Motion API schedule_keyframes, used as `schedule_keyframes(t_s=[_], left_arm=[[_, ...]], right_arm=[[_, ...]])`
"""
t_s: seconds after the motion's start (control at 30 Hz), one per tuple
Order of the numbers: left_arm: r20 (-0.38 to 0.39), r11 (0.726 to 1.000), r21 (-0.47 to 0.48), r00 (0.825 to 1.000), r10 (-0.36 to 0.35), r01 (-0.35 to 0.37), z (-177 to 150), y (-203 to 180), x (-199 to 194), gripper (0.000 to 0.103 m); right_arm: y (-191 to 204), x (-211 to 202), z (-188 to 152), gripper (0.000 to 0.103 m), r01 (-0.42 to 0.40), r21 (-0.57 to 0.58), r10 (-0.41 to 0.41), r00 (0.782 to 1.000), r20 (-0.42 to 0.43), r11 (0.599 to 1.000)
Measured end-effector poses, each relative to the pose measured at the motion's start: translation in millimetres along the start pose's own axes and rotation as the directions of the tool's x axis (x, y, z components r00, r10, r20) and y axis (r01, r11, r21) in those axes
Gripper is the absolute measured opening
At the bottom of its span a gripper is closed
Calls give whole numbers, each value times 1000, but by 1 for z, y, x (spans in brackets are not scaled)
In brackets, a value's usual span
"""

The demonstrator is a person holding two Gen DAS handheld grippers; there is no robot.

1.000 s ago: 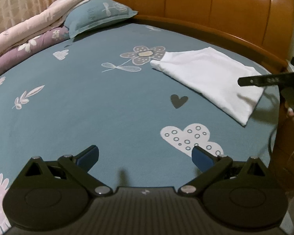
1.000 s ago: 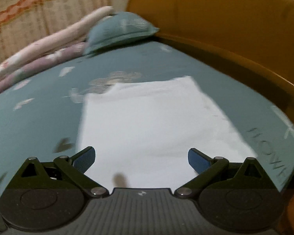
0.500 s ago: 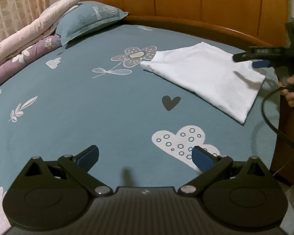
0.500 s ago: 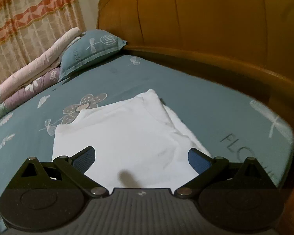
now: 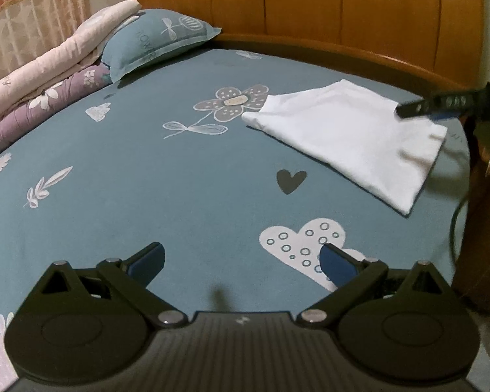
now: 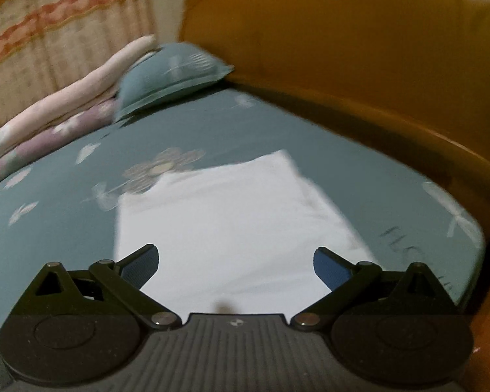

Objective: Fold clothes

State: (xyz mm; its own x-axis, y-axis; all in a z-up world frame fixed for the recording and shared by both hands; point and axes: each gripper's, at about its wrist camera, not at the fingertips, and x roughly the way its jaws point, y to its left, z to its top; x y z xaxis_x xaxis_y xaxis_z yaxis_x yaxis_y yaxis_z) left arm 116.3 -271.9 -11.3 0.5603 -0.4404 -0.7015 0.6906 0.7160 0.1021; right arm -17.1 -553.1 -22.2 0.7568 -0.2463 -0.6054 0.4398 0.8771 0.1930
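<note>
A wide bed covered by a teal sheet printed with flowers, hearts and leaves [image 5: 166, 170] fills both views, bounded on its far side by a curved brown wooden headboard [image 5: 343, 16]. Most of the sheet lies bare, from the near edge out to the far left corner, where a rolled pink and purple quilt [image 5: 49, 81] and a teal printed pillow [image 5: 156, 42] are stacked against a patterned beige and orange curtain [image 5: 23, 16]. A folded white garment [image 5: 352, 140] lies flat near the far right corner of the bed, its right edge close to the bed's right side. The left gripper [image 5: 241, 259] hovers over bare sheet near the near edge, well apart from the garment, blue-padded fingers [image 5: 147, 259] spread wide and empty. The right gripper [image 6: 235, 263] hangs just above the garment's near end, fingers wide, nothing between them; that view is blurred.
</note>
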Motion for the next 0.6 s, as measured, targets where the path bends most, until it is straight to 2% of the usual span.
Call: schedule_keyframes(t_s=[0.27,0.4,0.6], left_arm=[[28,999,-33,1000,1,0,2,-1,-15,101],[21,997,-78,1000,-15,17,1,-4,-19,101],[26,998,-60,1000,-6,8,0,-23,-30,101]], right_arm=[[43,-24,-40,103,-4,-41,-2,992,-128,999],[49,-49,-56,103,16,-13,-18,988,-156,1000],[57,-79,-72,103,47,35,-41,983,-180,998]])
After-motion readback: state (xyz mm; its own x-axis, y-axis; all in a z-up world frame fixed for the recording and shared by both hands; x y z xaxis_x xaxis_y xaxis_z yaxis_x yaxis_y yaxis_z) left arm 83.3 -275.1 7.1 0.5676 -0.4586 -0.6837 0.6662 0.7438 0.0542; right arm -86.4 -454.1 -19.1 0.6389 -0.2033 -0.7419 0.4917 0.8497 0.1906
